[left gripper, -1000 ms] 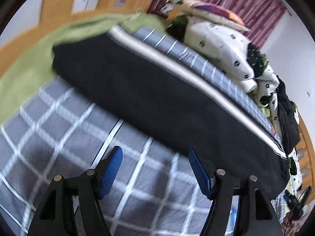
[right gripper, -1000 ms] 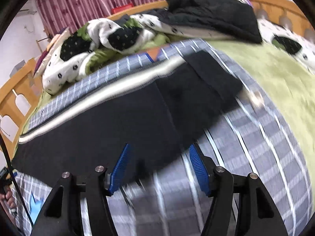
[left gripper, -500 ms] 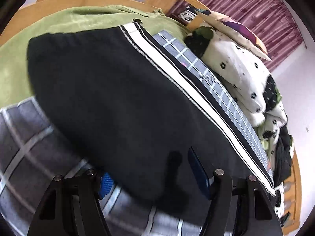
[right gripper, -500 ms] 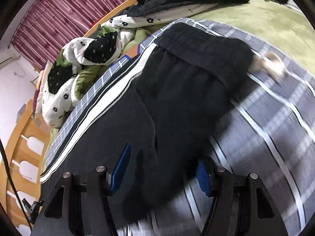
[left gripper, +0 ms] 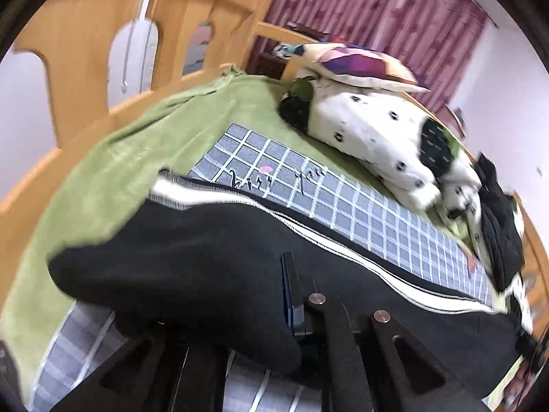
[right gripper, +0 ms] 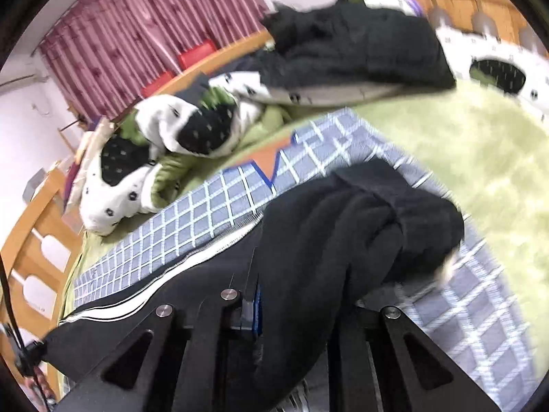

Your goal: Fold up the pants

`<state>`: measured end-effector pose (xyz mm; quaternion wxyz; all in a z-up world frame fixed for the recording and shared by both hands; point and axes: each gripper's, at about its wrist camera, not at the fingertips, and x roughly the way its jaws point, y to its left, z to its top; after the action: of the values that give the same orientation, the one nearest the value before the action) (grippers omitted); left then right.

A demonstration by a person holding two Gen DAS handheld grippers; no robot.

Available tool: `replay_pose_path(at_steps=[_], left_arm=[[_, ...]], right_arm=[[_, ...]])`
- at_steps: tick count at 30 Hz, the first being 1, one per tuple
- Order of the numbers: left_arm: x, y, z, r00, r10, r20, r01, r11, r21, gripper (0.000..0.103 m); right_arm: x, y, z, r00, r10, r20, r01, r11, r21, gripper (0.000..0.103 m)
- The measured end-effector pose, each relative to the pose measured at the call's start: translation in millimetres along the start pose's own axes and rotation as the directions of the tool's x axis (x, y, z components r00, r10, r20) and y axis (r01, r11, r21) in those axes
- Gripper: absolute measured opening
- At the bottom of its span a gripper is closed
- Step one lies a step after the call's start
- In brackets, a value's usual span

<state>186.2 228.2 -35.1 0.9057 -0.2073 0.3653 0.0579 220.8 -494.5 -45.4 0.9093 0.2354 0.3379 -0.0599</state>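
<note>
Showing pants (right gripper: 343, 240) waistband, unlike left view.

A grey checked sheet (left gripper: 346, 202) lies over a green blanket (left gripper: 144, 144) on the wooden bed (left gripper: 85, 34), beside a spotted white duvet (left gripper: 370, 130), a patterned pillow (left gripper: 357, 68), a dark jacket (right gripper: 363, 48) and maroon curtains (right gripper: 144, 27).

Both wrist cams close above bed, angled down; both share the checked sheet (left gripper: 360, 202) (right gripper: 192, 219).
</note>
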Motion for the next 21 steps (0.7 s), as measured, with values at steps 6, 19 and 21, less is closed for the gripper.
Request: replay_pose_path(at_steps=[6, 19, 21], left_arm=[[-34.5, 23.9, -91.4, 0.996, -0.017, -0.088, 0.02, 0.999, 0.029, 0.01], [-88.4, 48.9, -147.8, 0.976, 0.181, -0.123, -0.182, 0.983, 0.003, 0.054], [-107.6, 51.4, -151.9, 0.98, 0.18, -0.08, -0.182, 0.983, -0.026, 0.061]], right_arm=[[-70.1, -56.4, -44.5, 0.996, -0.014, -0.087, 0.01, 0.999, -0.053, 0.015], [-96.9, -96.5, -149.4, 0.974, -0.154, -0.168, 0.121, 0.974, -0.194, 0.049], [-98.2, -99.3, -147.0, 0.975, -0.15, -0.166, 0.12, 0.976, -0.18, 0.054]])
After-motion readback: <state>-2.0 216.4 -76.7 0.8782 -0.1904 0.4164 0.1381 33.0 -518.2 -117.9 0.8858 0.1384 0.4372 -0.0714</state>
